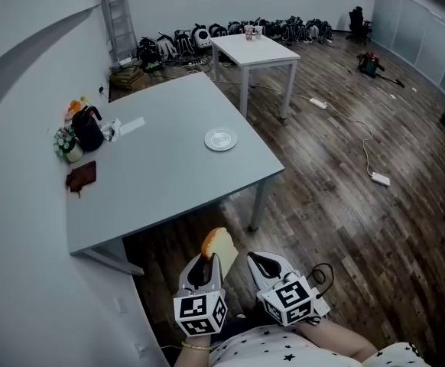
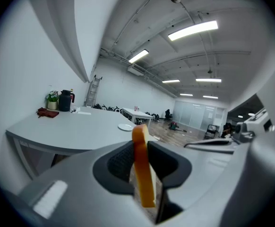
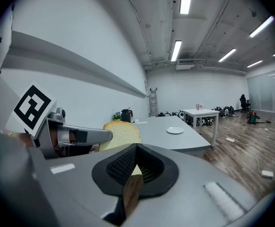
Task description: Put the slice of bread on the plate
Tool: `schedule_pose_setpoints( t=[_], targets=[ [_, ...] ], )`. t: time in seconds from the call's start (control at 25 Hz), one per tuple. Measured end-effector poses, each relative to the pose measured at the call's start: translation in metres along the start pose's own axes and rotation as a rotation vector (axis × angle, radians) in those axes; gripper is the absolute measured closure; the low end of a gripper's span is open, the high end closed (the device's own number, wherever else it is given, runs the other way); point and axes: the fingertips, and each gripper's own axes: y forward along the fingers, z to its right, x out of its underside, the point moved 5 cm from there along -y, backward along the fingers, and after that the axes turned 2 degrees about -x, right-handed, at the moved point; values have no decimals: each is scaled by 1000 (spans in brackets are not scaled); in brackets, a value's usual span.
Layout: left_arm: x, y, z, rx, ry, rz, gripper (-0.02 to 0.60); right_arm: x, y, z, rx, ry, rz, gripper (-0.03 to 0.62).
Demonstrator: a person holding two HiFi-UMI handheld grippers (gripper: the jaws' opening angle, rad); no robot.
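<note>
A slice of bread (image 1: 219,248) with an orange-brown crust stands on edge in my left gripper (image 1: 209,264), which is shut on it, low in the head view and in front of the grey table (image 1: 169,174). In the left gripper view the slice (image 2: 142,169) shows edge-on between the two dark pads. A small white plate (image 1: 220,139) sits near the table's right edge, far ahead of both grippers. My right gripper (image 1: 262,264) hangs just right of the left one, shut and holding nothing. The right gripper view shows the slice (image 3: 122,134) and the plate (image 3: 175,130).
At the table's left end stand a black jug (image 1: 87,128), a small plant (image 1: 66,144) and a dark red cloth (image 1: 81,176). A white table (image 1: 253,52) stands behind. Cables and a power strip (image 1: 380,179) lie on the wooden floor to the right.
</note>
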Motion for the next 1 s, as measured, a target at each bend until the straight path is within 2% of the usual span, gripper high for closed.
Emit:
schedule_pose_setpoints(
  t=[0.4,1.0],
  targets=[
    [-8,37,-13,5,-12,2,486,-9,34,20,5,-20,-3,595],
    [-61,169,-8,-58,-24,36,486,-60,129,140,-47,-52,20,595]
  ],
)
